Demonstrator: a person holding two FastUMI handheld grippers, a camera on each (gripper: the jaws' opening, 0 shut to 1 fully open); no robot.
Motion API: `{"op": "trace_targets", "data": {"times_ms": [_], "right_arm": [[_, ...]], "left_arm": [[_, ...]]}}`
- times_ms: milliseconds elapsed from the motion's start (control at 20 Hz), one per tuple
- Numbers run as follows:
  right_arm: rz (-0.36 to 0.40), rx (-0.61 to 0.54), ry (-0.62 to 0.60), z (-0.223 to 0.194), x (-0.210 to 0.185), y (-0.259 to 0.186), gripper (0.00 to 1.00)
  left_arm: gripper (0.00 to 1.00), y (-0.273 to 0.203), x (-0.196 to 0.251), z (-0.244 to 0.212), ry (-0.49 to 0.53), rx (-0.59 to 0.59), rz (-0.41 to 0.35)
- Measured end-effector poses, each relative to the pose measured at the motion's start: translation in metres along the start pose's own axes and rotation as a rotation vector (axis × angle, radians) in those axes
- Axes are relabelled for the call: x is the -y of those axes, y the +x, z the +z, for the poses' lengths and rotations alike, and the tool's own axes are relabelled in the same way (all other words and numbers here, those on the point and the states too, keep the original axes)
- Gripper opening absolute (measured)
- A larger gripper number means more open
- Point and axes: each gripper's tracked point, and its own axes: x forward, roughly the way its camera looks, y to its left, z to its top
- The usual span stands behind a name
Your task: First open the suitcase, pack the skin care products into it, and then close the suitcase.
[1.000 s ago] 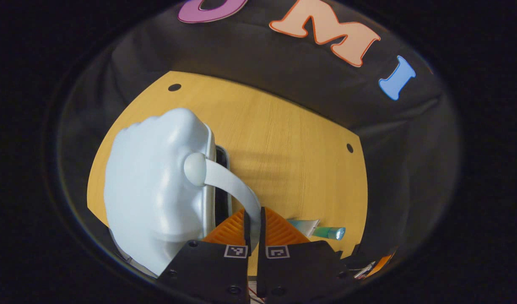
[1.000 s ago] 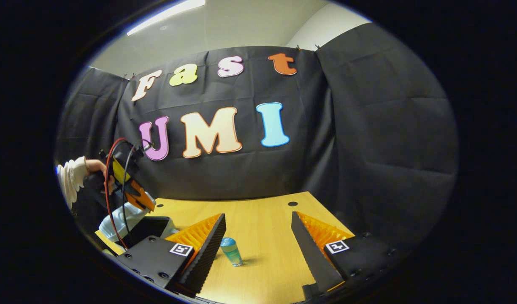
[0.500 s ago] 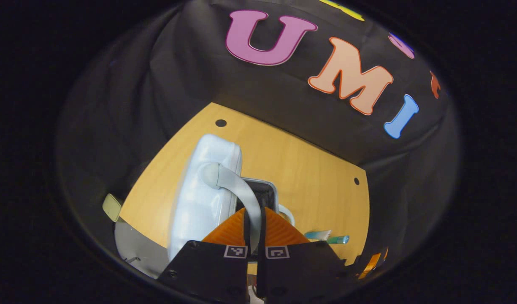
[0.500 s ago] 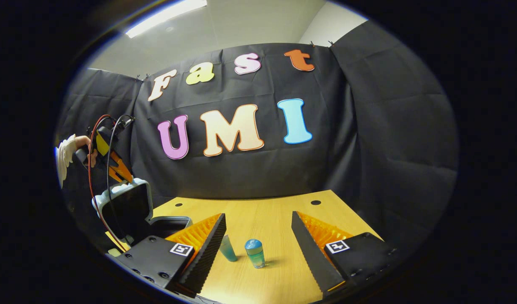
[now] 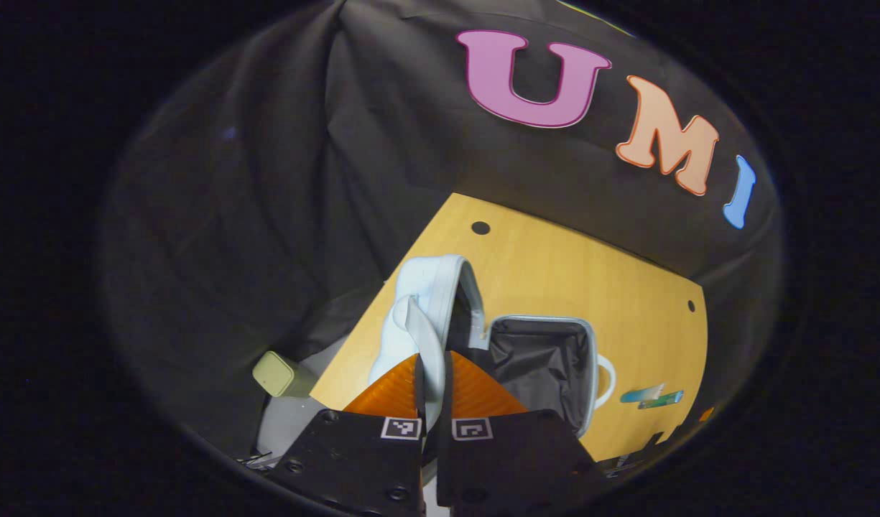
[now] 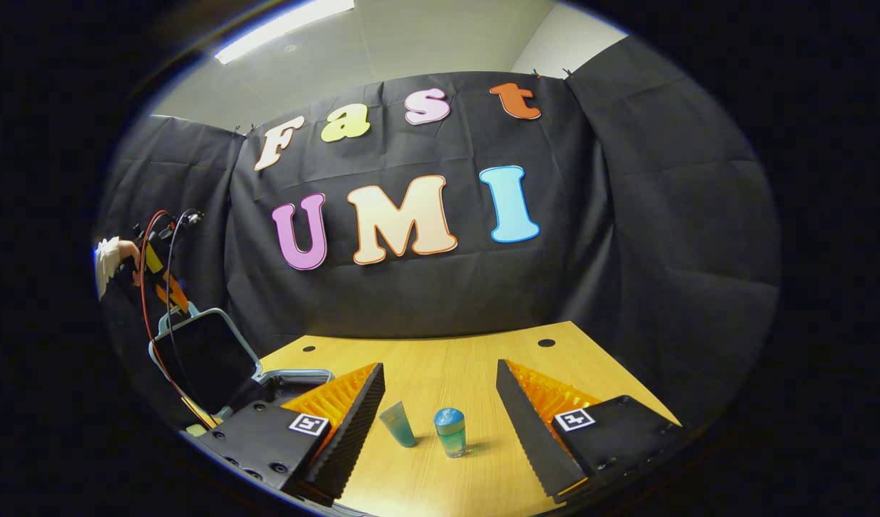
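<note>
The wooden table (image 6: 475, 366) is seen in both views, with the booth's black cloth behind it. On the table's left end, as the right gripper view shows it, the suitcase (image 5: 547, 359) is found open: its pale blue lid (image 6: 195, 352) is raised nearly upright, and the base with its dark lining (image 5: 540, 352) lies flat on the wood. In the left gripper view the lid (image 5: 429, 301) is seen edge-on beside the open base, and a small white handle loop (image 5: 606, 380) is seen on the far side of the base. The left gripper (image 5: 432, 388) is closed on the pale strap handle (image 5: 429, 345) of the lid, which is pinched between both fingers with almost no gap. In the right gripper view this same left gripper (image 6: 163, 276) is seen far off above the lid, held by a hand (image 6: 116, 255) in a white sleeve, with red and black cables hanging from it. The right gripper (image 6: 440, 431) is held wide open and nothing is between its fingers; it is low over the table, apart from the suitcase. Two skin care products are placed upright on the wood ahead of it: a teal tube (image 6: 398, 424) and, just beside it, a small bottle with a blue cap (image 6: 450, 432). In the left gripper view they are seen small on the table beyond the suitcase (image 5: 651, 395). A pale green box-like thing (image 5: 281, 373) is seen below the table edge.
</note>
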Motion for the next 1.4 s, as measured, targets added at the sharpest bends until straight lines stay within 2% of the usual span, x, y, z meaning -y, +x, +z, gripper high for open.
{"op": "trace_targets", "data": {"times_ms": [150, 350, 450, 600, 650, 950, 1050, 1150, 1250, 1400], "right_arm": [[0.008, -0.006, -0.002, -0.003, -0.013, 0.005, 0.98], [0.016, -0.02, -0.008, -0.008, -0.028, 0.008, 0.96], [0.019, -0.034, -0.005, -0.01, -0.034, 0.009, 0.98], [0.022, -0.045, -0.012, -0.013, -0.04, 0.011, 0.96], [0.02, -0.046, -0.023, -0.011, -0.04, 0.012, 0.98], [0.029, -0.058, -0.043, -0.017, -0.047, 0.019, 0.98], [0.036, -0.075, -0.055, -0.024, -0.05, 0.021, 0.98], [0.045, -0.089, -0.065, -0.029, -0.053, 0.021, 0.98], [0.053, -0.1, -0.071, -0.033, -0.054, 0.022, 0.96], [0.061, -0.119, -0.066, -0.041, -0.051, 0.024, 0.98]], "left_arm": [[0.01, 0.021, -0.051, -0.009, 0.01, 0.009, 0.086], [0.01, 0.066, -0.091, -0.04, -0.035, -0.017, 0.116], [0.01, 0.086, -0.11, -0.058, -0.048, -0.039, 0.14], [0.01, 0.119, -0.126, -0.092, -0.032, -0.111, 0.181], [0.01, 0.125, -0.128, -0.098, -0.026, -0.122, 0.186], [0.01, 0.13, -0.126, -0.113, -0.082, -0.175, 0.167], [0.04, 0.131, -0.126, -0.118, -0.088, -0.2, 0.174], [0.12, 0.132, -0.124, -0.118, -0.083, -0.181, 0.187], [0.49, 0.13, -0.122, -0.111, -0.06, -0.153, 0.215], [1.0, 0.103, -0.126, -0.078, 0.034, -0.056, 0.31]]}}
